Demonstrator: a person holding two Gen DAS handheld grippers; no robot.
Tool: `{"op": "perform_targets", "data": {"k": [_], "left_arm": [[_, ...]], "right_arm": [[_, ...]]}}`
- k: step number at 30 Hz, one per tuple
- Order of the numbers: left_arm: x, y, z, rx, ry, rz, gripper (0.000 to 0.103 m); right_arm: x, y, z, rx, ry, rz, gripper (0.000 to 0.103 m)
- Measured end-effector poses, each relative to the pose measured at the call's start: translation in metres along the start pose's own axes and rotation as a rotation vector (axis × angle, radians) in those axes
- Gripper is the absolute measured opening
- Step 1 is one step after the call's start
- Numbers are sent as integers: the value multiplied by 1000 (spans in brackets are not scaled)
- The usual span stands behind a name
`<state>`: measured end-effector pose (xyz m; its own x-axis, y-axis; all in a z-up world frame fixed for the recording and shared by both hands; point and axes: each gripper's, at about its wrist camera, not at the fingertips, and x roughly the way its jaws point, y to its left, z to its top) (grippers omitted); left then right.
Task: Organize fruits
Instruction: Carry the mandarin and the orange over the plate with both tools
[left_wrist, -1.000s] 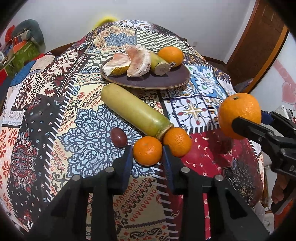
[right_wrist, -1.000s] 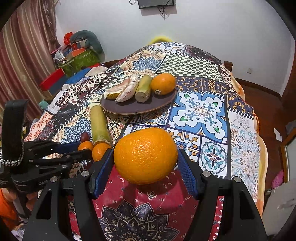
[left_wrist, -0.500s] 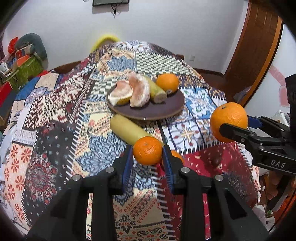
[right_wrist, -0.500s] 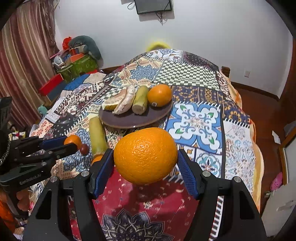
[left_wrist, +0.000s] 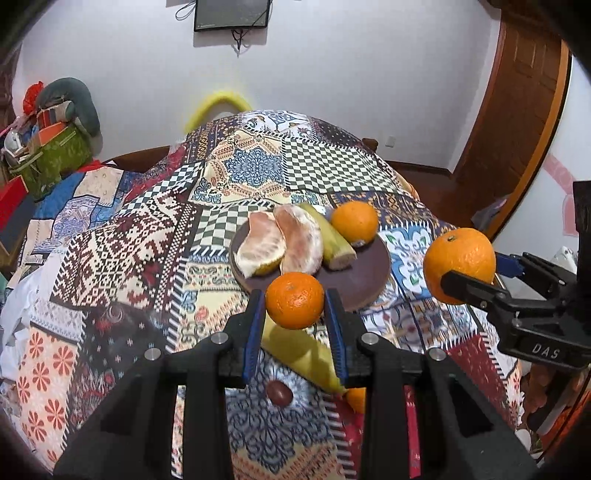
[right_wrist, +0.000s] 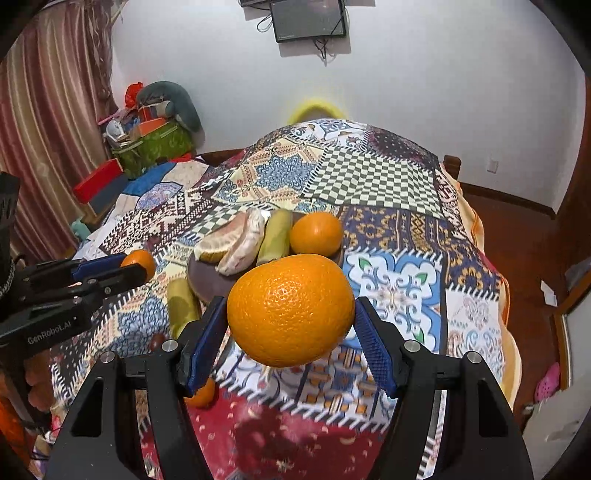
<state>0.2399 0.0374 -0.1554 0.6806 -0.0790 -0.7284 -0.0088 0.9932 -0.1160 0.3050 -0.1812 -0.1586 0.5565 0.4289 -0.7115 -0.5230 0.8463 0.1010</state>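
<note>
On the left, the left claw (left_wrist: 294, 300) pinches a small orange (left_wrist: 294, 300) between its blue pads, up in the air just in front of the plate (left_wrist: 365, 284). It is held up like that, I think, so it can go onto the plate with the other fruit. The brown plate sits in the middle of the patchwork cloth (left_wrist: 122, 266) and holds two peeled pieces of pale fruit (left_wrist: 280, 243), one short green stick (left_wrist: 330, 240) and one orange (left_wrist: 354, 223), all touching side by side. Sorting seems to mean putting loose fruit there. On the cloth below the left claw lie a long green stick (left_wrist: 306, 354), one little dark red fruit (left_wrist: 279, 392) and one more small orange (left_wrist: 356, 398), half hidden behind a claw arm, so I am not fully sure of its shape. On the right, the right claw (right_wrist: 290, 310) squeezes a big orange (right_wrist: 290, 310) from both sides, its pads set wider because this fruit is fatter. It also hangs in the air near the plate's front edge, most likely waiting its turn. So I count four oranges: two in the claws, one on the plate, one on the cloth. There are two green sticks, two peeled pieces and one dark red fruit.
</note>
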Motion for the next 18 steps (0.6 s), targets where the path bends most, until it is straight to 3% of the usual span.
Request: {"op": "perform_targets", "data": {"k": [18], "left_arm": [[51,20,25,-3,14,8,32]], "right_arm": [[55,-8,22,-49,44,-22,66]]}}
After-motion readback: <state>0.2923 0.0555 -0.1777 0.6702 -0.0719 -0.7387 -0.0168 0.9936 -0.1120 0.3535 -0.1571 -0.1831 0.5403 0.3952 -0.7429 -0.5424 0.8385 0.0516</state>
